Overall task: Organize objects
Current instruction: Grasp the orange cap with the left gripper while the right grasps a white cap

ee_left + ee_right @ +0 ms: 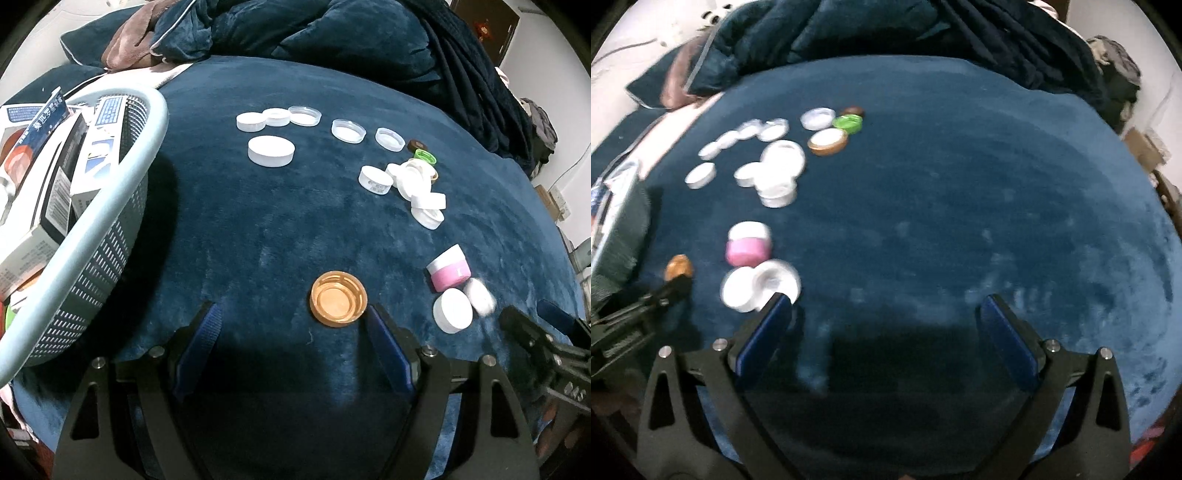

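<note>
My left gripper (291,322) stands open over the dark blue blanket (258,221). A gold cap (338,303) lies hollow side up just ahead of its right fingertip, not gripped. Right of it are a pink jar with a white lid (448,267) and two white caps (452,310). My right gripper (886,306) is open with nothing between its fingers. Its left finger (779,306) is right beside the two white caps (738,288). The pink jar (748,243) lies just beyond them. That view is blurred.
A pale blue basket (110,221) holding boxes stands at the left. Farther back lie a row of white lids (277,118), a large white lid (271,149), a heap of white caps (413,184), and a green cap (424,156). Bunched bedding (332,33) closes the back.
</note>
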Action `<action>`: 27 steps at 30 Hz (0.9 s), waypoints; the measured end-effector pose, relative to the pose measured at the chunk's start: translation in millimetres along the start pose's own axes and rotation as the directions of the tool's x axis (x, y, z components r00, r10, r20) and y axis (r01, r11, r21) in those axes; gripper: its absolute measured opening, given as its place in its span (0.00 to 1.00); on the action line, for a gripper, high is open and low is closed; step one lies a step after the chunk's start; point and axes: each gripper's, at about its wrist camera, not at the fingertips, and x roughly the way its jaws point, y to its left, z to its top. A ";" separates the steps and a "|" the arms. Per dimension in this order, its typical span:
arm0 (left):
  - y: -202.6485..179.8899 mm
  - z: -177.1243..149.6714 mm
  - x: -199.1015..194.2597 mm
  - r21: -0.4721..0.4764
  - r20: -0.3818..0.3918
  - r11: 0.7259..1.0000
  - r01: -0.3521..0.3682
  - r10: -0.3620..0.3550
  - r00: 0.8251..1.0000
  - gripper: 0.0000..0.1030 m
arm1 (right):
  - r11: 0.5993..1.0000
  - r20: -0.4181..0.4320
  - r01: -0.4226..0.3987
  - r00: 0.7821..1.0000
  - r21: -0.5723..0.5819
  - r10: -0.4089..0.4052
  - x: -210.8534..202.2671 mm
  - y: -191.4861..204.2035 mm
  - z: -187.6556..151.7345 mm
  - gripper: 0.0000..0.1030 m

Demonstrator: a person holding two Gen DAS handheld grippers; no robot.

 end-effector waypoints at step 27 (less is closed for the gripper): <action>-1.2 -0.4 -11.6 0.036 0.048 0.999 0.025 -0.026 0.998 0.27 | 0.991 0.038 -0.131 0.991 0.021 0.130 -0.6 5.7 7.0 0.33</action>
